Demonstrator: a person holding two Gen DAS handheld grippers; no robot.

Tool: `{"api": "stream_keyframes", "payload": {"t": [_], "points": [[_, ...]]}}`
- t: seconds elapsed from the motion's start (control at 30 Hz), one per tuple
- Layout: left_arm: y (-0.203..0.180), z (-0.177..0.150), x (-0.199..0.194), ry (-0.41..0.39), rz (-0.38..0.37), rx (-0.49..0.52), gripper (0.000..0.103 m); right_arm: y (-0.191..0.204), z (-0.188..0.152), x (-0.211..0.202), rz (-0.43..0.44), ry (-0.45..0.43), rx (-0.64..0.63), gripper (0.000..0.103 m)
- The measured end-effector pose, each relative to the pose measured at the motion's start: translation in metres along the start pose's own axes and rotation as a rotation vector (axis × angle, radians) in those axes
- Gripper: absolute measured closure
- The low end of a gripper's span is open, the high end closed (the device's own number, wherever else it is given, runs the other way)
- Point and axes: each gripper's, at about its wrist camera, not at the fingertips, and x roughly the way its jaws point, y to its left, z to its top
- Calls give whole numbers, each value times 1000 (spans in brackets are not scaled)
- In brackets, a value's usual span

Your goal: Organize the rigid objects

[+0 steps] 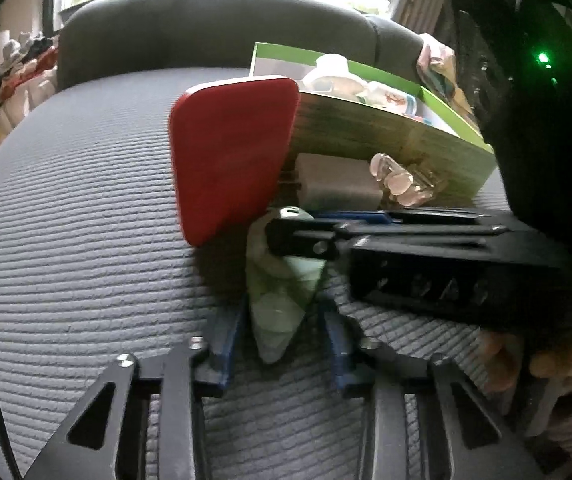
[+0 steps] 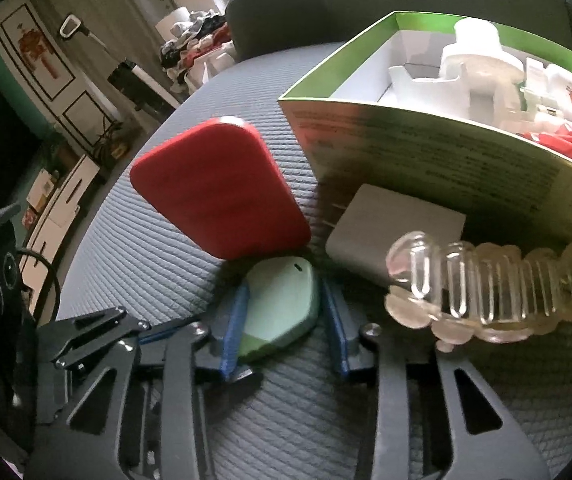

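Grey ribbed cushion [image 2: 133, 248]: both tools [image 1: 281, 332] [image 2: 286, 320] clamp one mint-green case [image 2: 281, 304]; box [image 2: 446, 168] print unreadable.

We see both views from close above the grey ribbed mat [image 1: 65, 220], looking steeply down and forward along blue fingers. Left wrist view faces the red pad [image 1: 231, 156]; right wrist view sits further right. Both share the pad, green box [image 2: 426, 152] and mint object [image 2: 281, 304].
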Motion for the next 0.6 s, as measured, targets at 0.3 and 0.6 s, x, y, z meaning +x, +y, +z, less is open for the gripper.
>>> {"api": "stream_keyframes", "payload": {"t": [0.3, 0.6], "points": [[-2, -6, -2, -1, -18, 6, 69, -13, -5, -2, 74, 32, 105, 73], [0, -7, -2, 2, -48, -9, 69, 34, -10, 11, -91, 50, -47, 39]]}}
